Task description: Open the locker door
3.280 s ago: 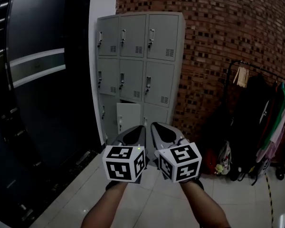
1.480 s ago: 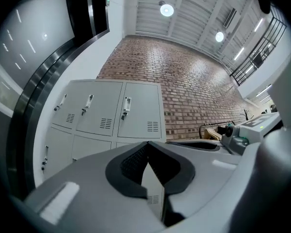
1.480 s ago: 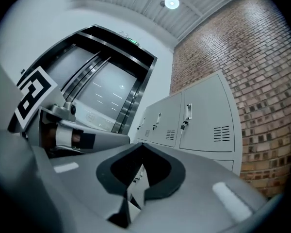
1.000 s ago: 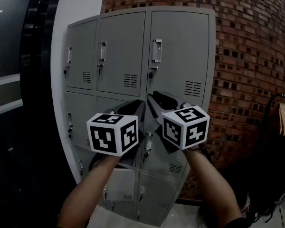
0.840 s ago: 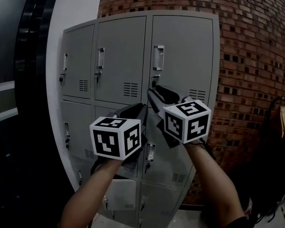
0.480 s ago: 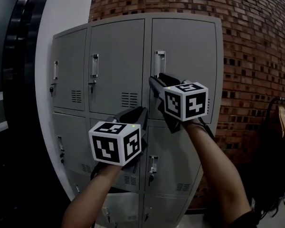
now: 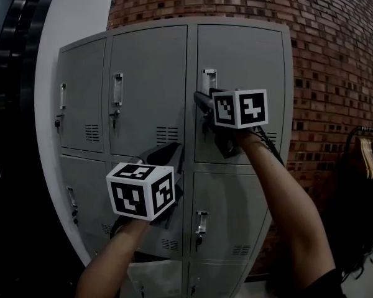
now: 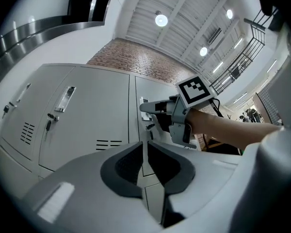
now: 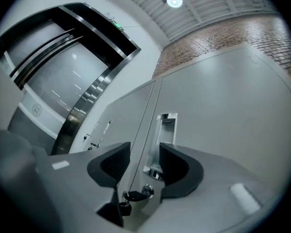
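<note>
Two tongs up. Right tongs (image 9: 144,155) at the top-right locker door (image 7: 242,61), jaws opening and straddling the handle (image 9: 166,125) just above the key (image 9: 133,194), not clamped yet; likely lining up to pull. Left tongs (image 8: 144,154) clenched, empty, parked lower, clear of the swing.

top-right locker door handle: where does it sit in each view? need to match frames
Head view: handle at upper centre, on the left edge of the top-right door.
Left gripper view: handle at centre, small and partly covered.
Right gripper view: handle at centre, a tall strip above the key.
Shared landmark: the brick wall, seen above the lockers in both gripper views.
</note>
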### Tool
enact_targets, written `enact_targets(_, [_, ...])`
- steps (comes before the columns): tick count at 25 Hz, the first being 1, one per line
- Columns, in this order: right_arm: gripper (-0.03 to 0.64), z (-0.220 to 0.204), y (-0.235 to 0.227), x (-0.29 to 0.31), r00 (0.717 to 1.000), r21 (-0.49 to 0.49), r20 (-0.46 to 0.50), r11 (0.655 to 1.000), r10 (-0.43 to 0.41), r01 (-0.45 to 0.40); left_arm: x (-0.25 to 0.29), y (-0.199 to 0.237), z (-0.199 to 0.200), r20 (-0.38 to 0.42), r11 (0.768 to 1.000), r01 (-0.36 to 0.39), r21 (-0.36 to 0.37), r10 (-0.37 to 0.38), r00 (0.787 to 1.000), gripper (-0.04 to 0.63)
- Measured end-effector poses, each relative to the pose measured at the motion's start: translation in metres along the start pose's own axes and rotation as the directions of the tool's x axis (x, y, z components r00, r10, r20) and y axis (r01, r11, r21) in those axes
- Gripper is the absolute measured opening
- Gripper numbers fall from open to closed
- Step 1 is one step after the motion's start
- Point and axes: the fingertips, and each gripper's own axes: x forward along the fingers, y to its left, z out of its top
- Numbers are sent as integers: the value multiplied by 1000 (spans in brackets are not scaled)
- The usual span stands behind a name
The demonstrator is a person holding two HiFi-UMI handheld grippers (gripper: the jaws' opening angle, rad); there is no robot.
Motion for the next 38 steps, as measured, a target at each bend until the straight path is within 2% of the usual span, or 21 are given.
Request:
enact_targets(7, [146,9,-7,10,1000,54,1,998,-19,19,-7,16,-1,5,1000,-16,-3,16,1000,6])
enact_targets(11, [133,9,-7,9,1000,130,7,991,0,-1,-8,20,-1,-1,1000,-19,-2,19,1000,6])
enact_targets(17, [112,17,-1,-4,999,159,30,987,33,-37,-7,10,3,13,1000,-8,-8,8,1000,6])
enact_targets(28, [100,37,23,-48,994,123,79,989,79,-88,1,-25,3,6,1000,-5,-14,5,1000,7])
enact_targets(38, [100,57,38,-98,987,114,109,985,121,-133,-22,-56,17,8,998,-56,-5,56,998,7])
